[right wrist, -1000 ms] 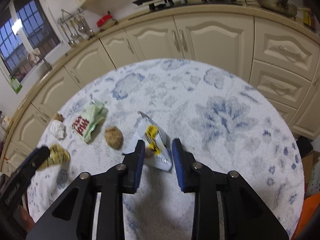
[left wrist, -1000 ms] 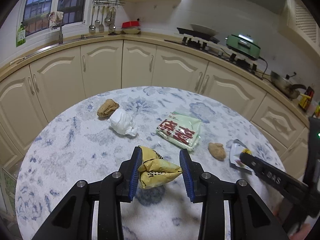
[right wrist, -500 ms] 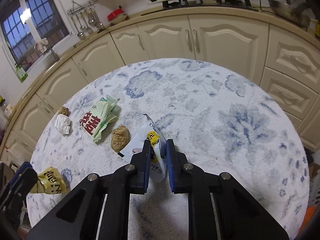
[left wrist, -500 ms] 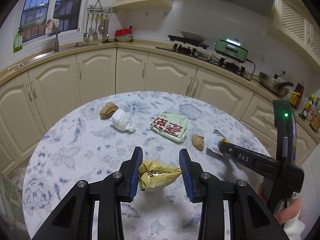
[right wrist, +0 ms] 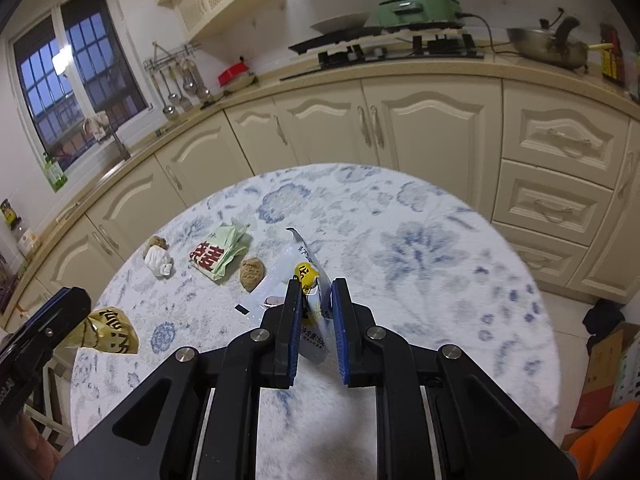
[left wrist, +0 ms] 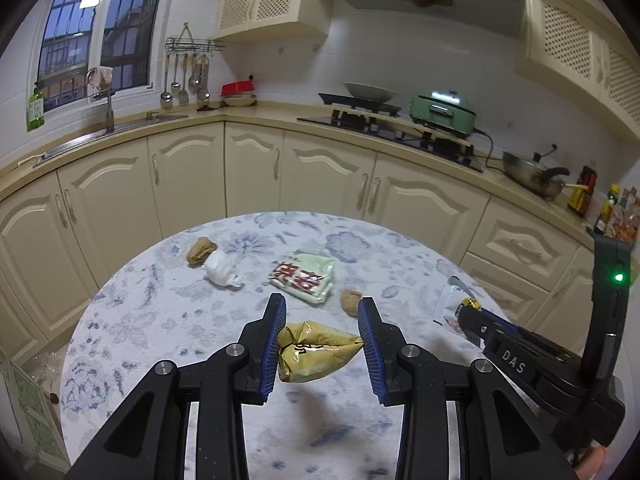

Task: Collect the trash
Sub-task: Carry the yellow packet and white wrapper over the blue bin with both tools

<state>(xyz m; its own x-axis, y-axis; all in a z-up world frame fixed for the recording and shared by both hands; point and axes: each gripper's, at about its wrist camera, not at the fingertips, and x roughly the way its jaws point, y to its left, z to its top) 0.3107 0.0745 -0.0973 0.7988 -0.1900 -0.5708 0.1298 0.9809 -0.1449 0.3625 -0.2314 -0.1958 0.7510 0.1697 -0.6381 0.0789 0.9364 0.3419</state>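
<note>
My left gripper (left wrist: pixel 322 334) pinches the crumpled yellow wrapper (left wrist: pixel 314 354) by its two ends and holds it clear above the round table (left wrist: pixel 160 320), ready to carry off. My right gripper (right wrist: pixel 316 320) is clamped on the white snack packet (right wrist: pixel 298 280), lifted too. The green packet (right wrist: pixel 220 252), tissue ball (right wrist: pixel 160 262) and two brown lumps (right wrist: pixel 252 273) lie uncollected.

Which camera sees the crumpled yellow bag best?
The left wrist view: the yellow bag hangs front and centre, pinched between the left hand-held gripper pads above the table. The right wrist view shows it only small, at its left edge.
</note>
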